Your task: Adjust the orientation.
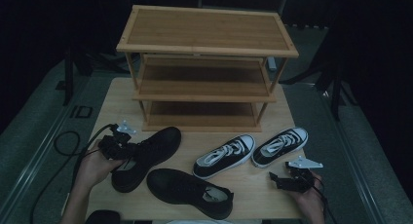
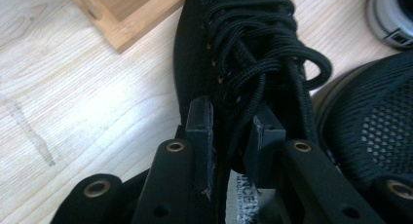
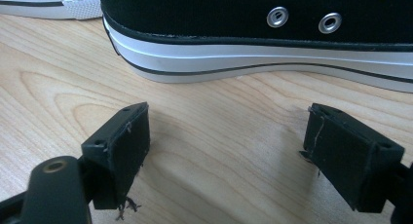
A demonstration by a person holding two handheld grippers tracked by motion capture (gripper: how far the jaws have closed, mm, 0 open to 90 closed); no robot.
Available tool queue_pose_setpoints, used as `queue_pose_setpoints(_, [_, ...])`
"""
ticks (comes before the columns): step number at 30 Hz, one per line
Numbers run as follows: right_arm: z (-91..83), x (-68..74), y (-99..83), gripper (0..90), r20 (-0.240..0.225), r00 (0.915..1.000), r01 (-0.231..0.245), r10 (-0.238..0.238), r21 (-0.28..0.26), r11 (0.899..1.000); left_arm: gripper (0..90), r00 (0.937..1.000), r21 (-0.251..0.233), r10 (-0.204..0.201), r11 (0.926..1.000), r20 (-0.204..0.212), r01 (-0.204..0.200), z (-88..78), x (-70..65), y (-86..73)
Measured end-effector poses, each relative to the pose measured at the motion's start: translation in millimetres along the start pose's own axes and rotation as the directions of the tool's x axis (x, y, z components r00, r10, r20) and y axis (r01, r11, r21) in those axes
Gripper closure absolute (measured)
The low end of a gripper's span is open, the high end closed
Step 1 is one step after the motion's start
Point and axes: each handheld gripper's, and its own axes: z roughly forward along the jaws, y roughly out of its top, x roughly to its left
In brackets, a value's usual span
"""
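Observation:
A black mesh lace-up shoe (image 1: 151,148) lies on the wooden table, toe toward the rack. My left gripper (image 1: 129,150) is at its heel end. In the left gripper view, the gripper (image 2: 231,121) is shut on this shoe (image 2: 243,48), with one pad outside its laced side wall and the other inside among the laces. The second black shoe (image 1: 187,190) lies in front, also seen beside the jaws (image 2: 370,121). My right gripper (image 1: 277,177) rests at the table's front right. In its own view the gripper (image 3: 229,126) stands open on bare wood, short of a black-and-white sneaker (image 3: 253,19).
A three-shelf wooden shoe rack (image 1: 207,31) stands at the back of the table (image 1: 258,199); its foot (image 2: 131,14) is near the held shoe. Two black-and-white canvas sneakers (image 1: 225,155) (image 1: 281,145) lie side by side right of centre. A cable loops off the left edge.

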Motion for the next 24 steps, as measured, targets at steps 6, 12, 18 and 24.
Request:
queue_pose_setpoints(6, [0.0,-0.1,0.0,17.0,0.0,1.0,0.001,-0.001,0.0,1.0,84.4,0.9999,0.022,-0.011,0.9997,-0.006,0.011,1.4,0.9,2.9])
queue_pose_setpoints(12, [0.0,0.0,0.0,17.0,0.0,1.0,0.0,0.0,0.0,1.0,86.9,0.9984,0.005,-0.056,0.9984,0.01,0.056,1.2,4.2,1.3])
queue_pose_setpoints(18, [0.0,-0.1,0.0,17.0,0.0,1.0,0.0,0.0,0.0,1.0,87.2,0.9966,0.001,-0.079,0.9969,0.021,0.079,0.5,7.1,1.0])
queue_pose_setpoints(24, [0.0,-0.1,0.0,17.0,0.0,1.0,0.0,0.0,0.0,1.0,87.3,0.9944,-0.012,-0.102,0.9947,0.027,0.102,0.0,8.9,0.2])
